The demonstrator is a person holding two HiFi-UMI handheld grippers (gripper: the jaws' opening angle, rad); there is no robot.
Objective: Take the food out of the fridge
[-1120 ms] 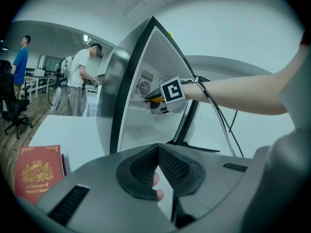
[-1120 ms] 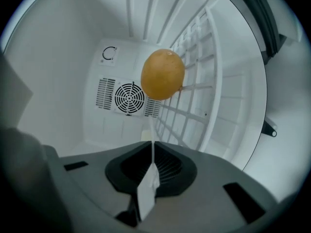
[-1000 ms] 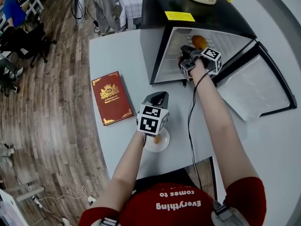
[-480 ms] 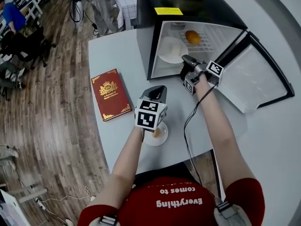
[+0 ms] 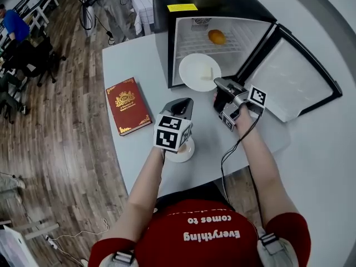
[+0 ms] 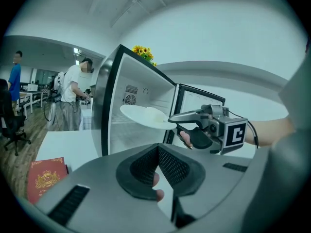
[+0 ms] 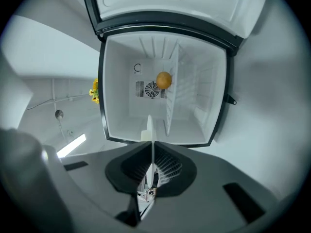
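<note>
Grey table [image 5: 133, 60] before the open black mini fridge [image 5: 222, 7]: right gripper [image 5: 218, 82] pinches a round white plate [image 5: 196, 71], left gripper [image 5: 183, 102] pressed together, red hardback book [image 5: 128, 105] left, brown wooden floor [image 5: 61, 138] beyond

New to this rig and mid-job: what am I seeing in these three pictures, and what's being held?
A person holds a two-jaw gripper in each hand. One camera looks down from their head; the other two ride on the grippers, looking along the jaws. The right gripper is clamped on the rim of a white plate before the open fridge; orange food sits inside it. The left gripper, jaws together, holds nothing, by a saucer. A red book lies on the table.
</note>
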